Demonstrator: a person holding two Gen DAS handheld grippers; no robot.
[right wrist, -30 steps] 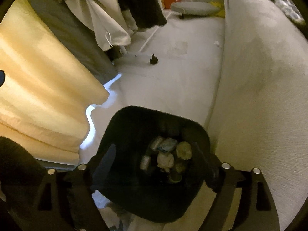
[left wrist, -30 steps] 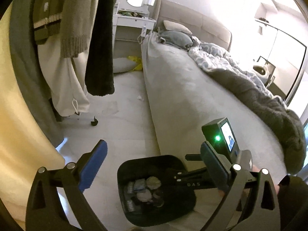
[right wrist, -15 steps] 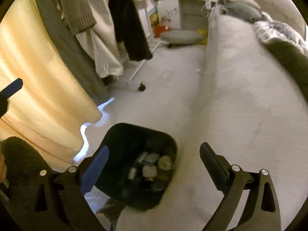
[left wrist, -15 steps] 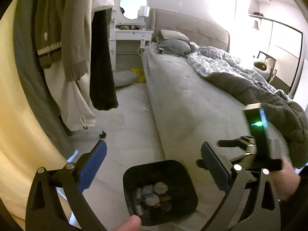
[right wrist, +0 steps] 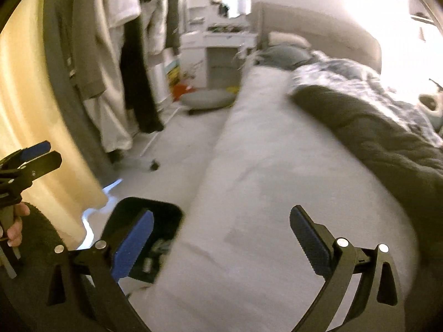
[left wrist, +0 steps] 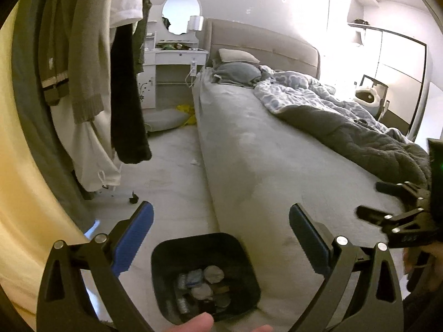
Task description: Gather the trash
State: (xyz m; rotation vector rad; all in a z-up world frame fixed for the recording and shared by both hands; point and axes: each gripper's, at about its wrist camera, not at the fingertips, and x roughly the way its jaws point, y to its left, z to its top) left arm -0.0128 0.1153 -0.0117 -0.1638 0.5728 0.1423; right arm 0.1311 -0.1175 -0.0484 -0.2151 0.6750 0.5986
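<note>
Both grippers are up and empty: the left gripper (left wrist: 220,238) has its jaws spread wide above the black bin (left wrist: 205,276), and the right gripper (right wrist: 221,240) gapes just as wide over the bed (right wrist: 277,193). The bin sits on the floor against the bed's side, crumpled trash (left wrist: 203,285) already in its bottom. Looks like a hunt for the next piece (that small white scrap (left wrist: 194,162) on the floor beside the bed seems a likely candidate). Next move calls for reaching down the aisle and closing on it.
</note>
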